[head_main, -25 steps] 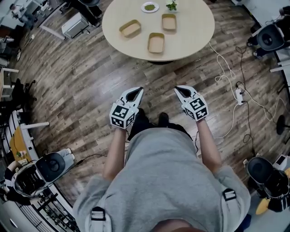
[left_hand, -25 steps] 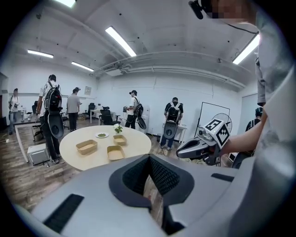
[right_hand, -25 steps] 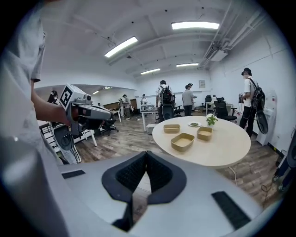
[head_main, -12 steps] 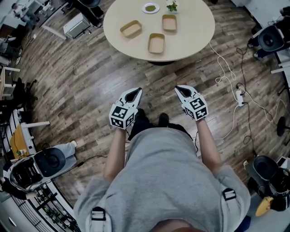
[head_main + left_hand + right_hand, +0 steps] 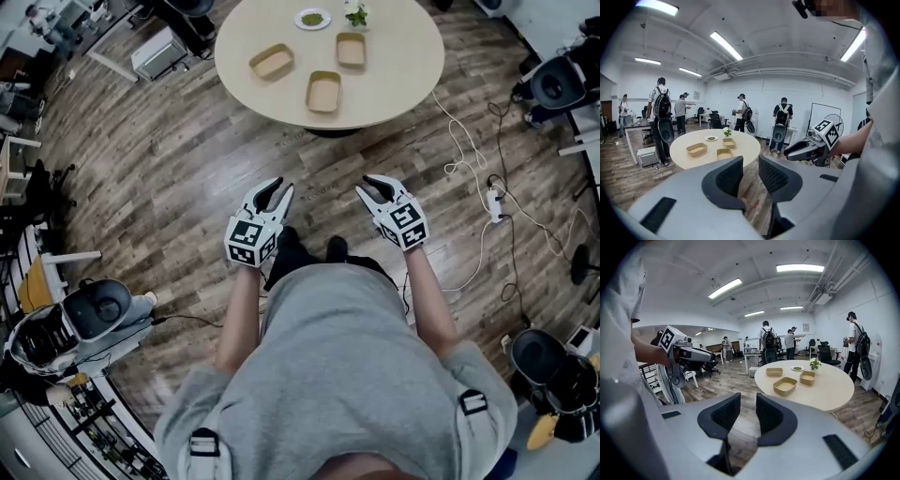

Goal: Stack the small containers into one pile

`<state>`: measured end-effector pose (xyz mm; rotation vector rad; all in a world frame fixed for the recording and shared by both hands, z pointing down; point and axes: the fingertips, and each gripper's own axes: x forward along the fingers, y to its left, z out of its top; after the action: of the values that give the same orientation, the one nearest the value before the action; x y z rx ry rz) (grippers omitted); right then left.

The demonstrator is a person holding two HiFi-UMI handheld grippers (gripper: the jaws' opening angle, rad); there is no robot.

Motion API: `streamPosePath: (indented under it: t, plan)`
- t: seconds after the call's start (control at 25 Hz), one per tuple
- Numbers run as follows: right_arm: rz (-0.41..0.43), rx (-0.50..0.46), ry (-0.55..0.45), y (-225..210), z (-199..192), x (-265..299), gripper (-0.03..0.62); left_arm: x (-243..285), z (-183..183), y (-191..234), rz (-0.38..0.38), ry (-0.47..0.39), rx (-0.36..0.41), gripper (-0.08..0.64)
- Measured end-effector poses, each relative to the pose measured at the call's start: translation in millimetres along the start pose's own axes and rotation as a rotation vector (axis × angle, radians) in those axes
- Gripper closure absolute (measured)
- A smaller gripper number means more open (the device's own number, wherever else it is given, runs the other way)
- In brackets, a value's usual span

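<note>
Three small tan containers lie apart on the round table: one at the left, one nearest me, one at the back. They also show in the left gripper view and the right gripper view. Both grippers hang over the wooden floor, well short of the table. My left gripper and right gripper have just been opening. Each now stands open with a narrow gap and nothing between its pads.
A white plate of greens and a small plant stand at the table's far side. Cables and a power strip lie on the floor at the right. Office chairs and several standing people surround the table.
Both grippers' jaws went from shut to slightly open. The hands stayed about where they were above the floor.
</note>
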<state>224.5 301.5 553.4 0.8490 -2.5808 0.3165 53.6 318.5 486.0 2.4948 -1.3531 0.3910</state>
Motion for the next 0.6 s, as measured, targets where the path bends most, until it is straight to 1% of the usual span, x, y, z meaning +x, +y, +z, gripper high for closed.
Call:
streamPosePath:
  t: [0.12, 0.24, 0.36, 0.6]
  plan:
    - [-0.007, -0.008, -0.013, 1.1, 2.8, -1.9, 0.446, -2.4, -0.7, -3.0, -0.003, -0.002, 0.002, 0.415]
    - [-0.038, -0.03, -0.033, -2.0, 6.9, -3.7, 0.376, -3.5, -0.9, -3.5, 0.003, -0.01, 0.003, 0.355]
    - [-0.06, -0.037, -0.054, -7.9, 11.4, -5.2, 0.327, -2.5, 2.1, -0.6, 0.02, -0.02, -0.002, 0.313]
    - [-0.062, -0.032, -0.072, -7.8, 15.1, -5.7, 0.31, -6.7, 6.4, 2.7, 0.035, -0.035, 0.007, 0.287]
